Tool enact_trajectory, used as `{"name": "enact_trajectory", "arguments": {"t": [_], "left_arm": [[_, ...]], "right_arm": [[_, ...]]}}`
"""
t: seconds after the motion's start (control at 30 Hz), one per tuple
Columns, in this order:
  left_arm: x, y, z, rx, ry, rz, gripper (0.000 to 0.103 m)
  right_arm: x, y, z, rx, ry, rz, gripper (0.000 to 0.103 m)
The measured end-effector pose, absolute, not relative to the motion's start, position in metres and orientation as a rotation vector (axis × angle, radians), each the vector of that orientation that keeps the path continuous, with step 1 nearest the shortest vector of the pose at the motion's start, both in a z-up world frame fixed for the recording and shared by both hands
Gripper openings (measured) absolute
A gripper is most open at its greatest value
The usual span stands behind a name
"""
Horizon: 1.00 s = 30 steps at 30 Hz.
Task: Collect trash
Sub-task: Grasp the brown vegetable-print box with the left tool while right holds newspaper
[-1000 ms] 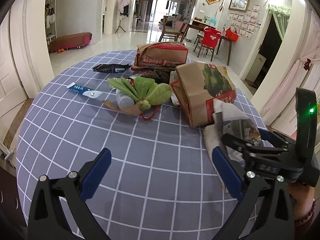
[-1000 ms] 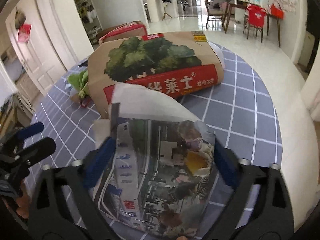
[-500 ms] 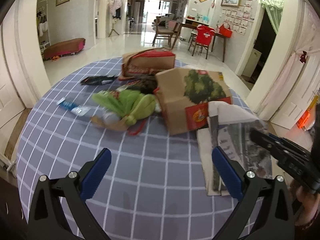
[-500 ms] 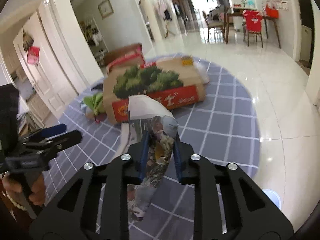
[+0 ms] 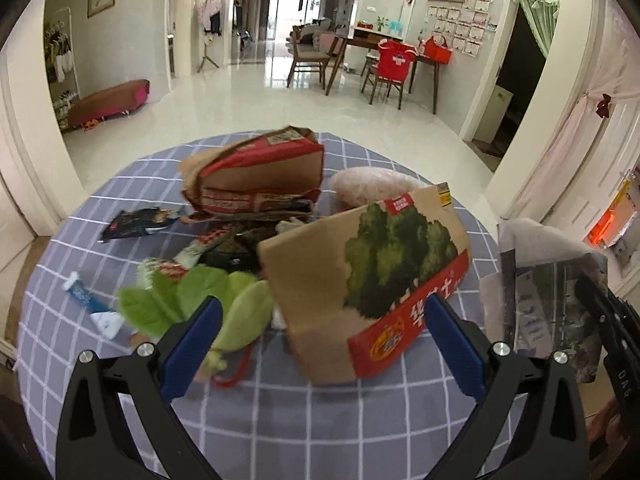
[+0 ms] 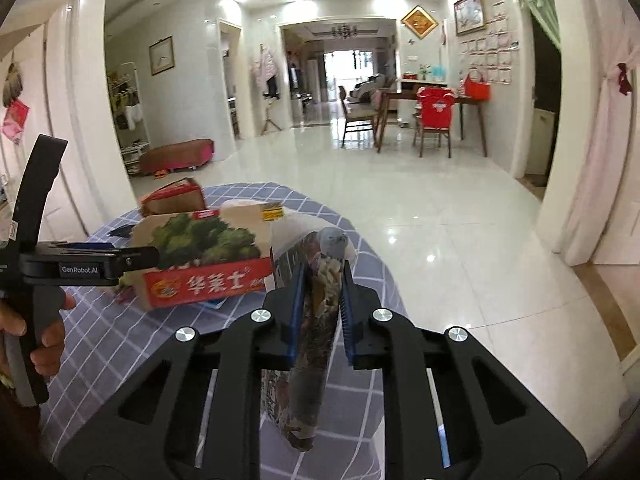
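Left hand-held gripper (image 5: pixel 320 336) agape (empty) over broccoli-print carton (image 5: pixel 368 276), checked tablecloth (image 5: pixel 280 420).

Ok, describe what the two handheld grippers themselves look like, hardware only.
Both match: the left gripper and right gripper have matte black frames with cut-out slots, silver round screws at the joints, and blue pads lining the fingers. Seen from the right wrist view, the left gripper's black body carries white "GenRobot.AI" lettering above a grey pistol-style handle, gripped by a bare hand. No cables visible.
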State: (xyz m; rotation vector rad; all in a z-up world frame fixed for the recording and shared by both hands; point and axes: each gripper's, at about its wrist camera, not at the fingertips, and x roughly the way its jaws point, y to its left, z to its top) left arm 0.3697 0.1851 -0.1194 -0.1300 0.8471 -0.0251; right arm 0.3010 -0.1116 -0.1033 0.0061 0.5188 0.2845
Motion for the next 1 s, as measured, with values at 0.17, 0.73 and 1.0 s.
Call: {"name": "enact_trajectory", "arguments": {"t": [0.17, 0.73, 1.0], "left_arm": [[0.383, 0.178, -0.127, -0.114, 0.859, -0.034, 0.098], [0.367, 0.179, -0.110, -0.179, 0.776, -0.086, 0.041], [0.310, 0.148, -0.095, -0.023, 0.653, -0.135, 0.031]], "right_arm": [[0.306, -0.104, -0.108, 0.004, 0.533, 0.304, 0.016], [0.314, -0.094, -0.114, 0.012, 0.575, 0.347, 0.016], [0.298, -0.100, -0.110, 0.034, 0.617, 0.432, 0.016]]}}
